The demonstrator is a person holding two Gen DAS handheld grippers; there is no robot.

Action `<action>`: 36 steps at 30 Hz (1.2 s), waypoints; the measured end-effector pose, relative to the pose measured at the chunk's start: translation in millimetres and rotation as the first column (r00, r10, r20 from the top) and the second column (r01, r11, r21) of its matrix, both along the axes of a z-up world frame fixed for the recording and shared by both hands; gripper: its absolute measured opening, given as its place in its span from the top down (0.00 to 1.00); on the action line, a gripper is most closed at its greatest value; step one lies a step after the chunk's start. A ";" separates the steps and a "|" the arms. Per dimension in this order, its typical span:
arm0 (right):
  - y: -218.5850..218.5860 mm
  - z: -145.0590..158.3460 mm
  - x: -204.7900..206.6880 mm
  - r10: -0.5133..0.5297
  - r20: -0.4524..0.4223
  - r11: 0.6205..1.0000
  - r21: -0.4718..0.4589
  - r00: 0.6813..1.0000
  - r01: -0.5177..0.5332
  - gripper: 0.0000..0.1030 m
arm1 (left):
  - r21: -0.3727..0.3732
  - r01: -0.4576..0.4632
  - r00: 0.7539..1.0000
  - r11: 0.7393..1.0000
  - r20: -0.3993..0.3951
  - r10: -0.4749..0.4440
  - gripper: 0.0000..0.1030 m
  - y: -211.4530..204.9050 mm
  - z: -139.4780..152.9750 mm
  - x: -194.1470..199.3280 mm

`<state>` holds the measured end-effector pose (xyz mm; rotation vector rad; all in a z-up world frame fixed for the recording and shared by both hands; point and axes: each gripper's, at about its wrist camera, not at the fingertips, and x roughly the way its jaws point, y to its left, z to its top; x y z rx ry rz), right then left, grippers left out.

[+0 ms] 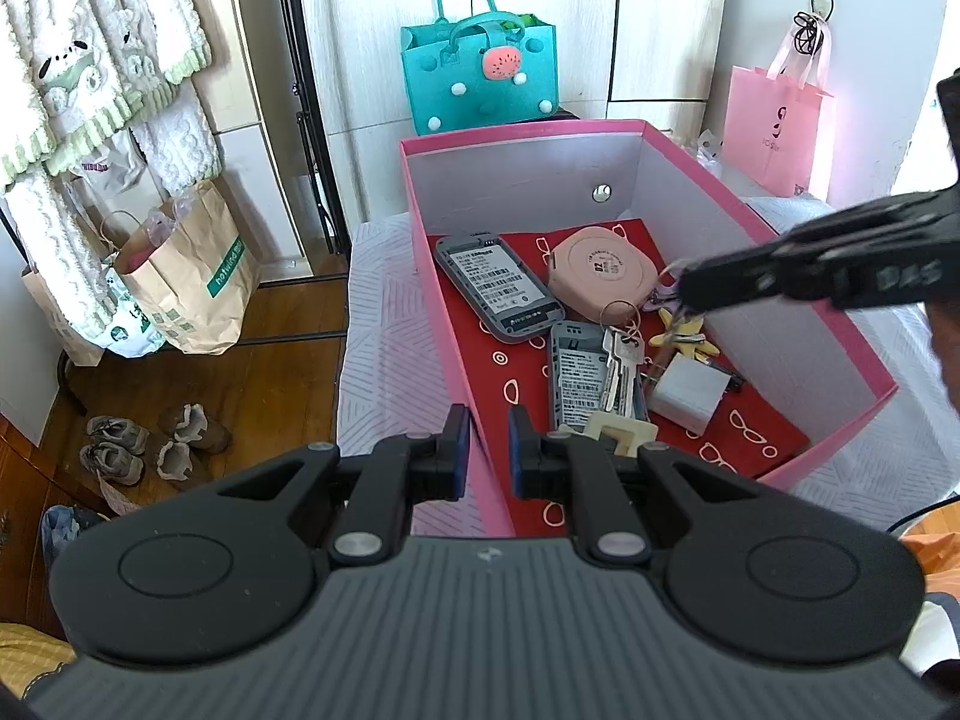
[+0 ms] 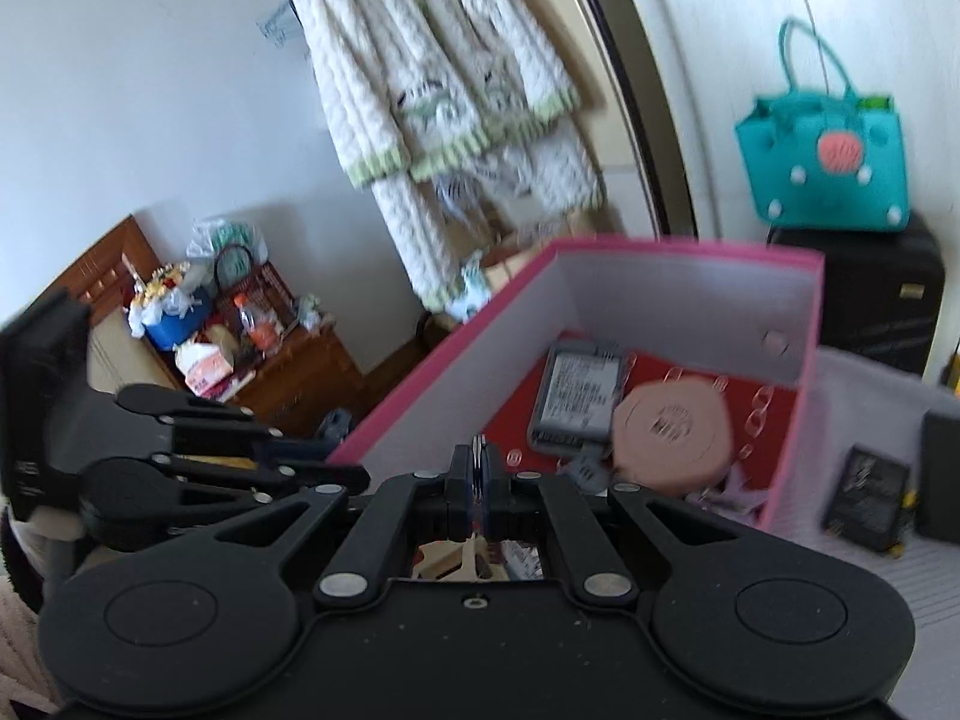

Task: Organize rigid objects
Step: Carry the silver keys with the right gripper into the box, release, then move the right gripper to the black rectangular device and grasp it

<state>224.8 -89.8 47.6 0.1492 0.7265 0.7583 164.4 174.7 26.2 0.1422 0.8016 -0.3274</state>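
Pink cardboard formed the open box [image 1: 630,127] that sat on a white quilted bed [image 1: 384,324], its floor lined with red paper printed with small white spectacles. Inside lay a grey phone [image 1: 495,288] face down near the far wall, a round pink case [image 1: 603,273] just beside it, a second grey phone [image 1: 576,378] nearer the camera with a bunch of keys [image 1: 621,369] lying across it, a small yellow charm [image 1: 687,336] and a white plug adapter [image 1: 690,393].

The left gripper [image 1: 487,444] straddled the box's near-left wall, one pad outside and one inside; the jaws were clenched on that thin pink wall.

The right gripper [image 2: 478,474] reached in from the right side of the left wrist view, its tip low over the box beside the pink case and above the charm. In its own blurred view the jaws were pinched tight on a thin metal ring [image 2: 478,461] standing edge-on between the pads. What hung from that ring could not be told.

Outside the box, on the bed to its right, lay a dark flat packet [image 2: 870,498].
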 end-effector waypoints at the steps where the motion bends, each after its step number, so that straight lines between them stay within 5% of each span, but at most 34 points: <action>1: 1.4 -2.1 2.1 -0.004 -0.008 1.000 -0.002 1.000 0.004 0.95 | -0.005 -0.002 1.000 1.000 -0.003 0.002 0.89 1.0 0.2 0.3; 17: -57.9 22.5 -17.7 -0.113 0.025 0.994 0.012 0.993 0.113 0.89 | -0.036 -0.020 0.999 0.999 -0.031 0.019 0.89 5.9 0.2 5.5; 36: -130.0 -1.6 -32.6 -0.341 0.173 0.896 -0.237 0.924 0.375 0.78 | -0.038 -0.046 0.998 0.998 -0.034 0.045 0.89 2.6 -0.9 15.7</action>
